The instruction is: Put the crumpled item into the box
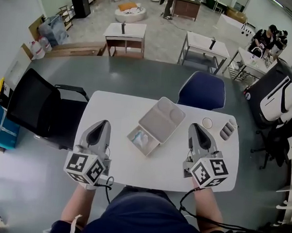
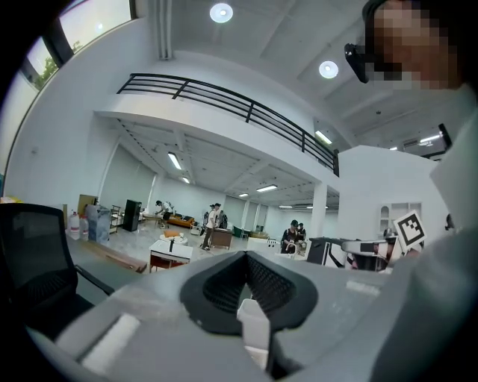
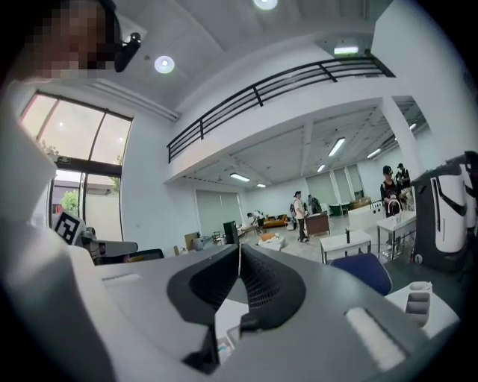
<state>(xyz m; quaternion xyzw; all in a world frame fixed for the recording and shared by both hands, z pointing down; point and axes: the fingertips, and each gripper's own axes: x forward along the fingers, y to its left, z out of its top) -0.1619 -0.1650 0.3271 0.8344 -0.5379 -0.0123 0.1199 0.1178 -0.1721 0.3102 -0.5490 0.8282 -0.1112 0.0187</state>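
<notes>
Left gripper (image 1: 103, 124), right gripper (image 1: 195, 127) — level, jaws together.

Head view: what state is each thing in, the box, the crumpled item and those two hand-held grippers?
Box: open, laid out flat.
Crumpled item: lying inside the box's lower half.
Left gripper: jaws together, holding nothing.
Right gripper: jaws together, holding nothing.

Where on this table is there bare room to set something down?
Bare: the far-left corner of the table, beside the lid, and the near strip before the box. Crowded: far-right corner, round object and grey object.
</notes>
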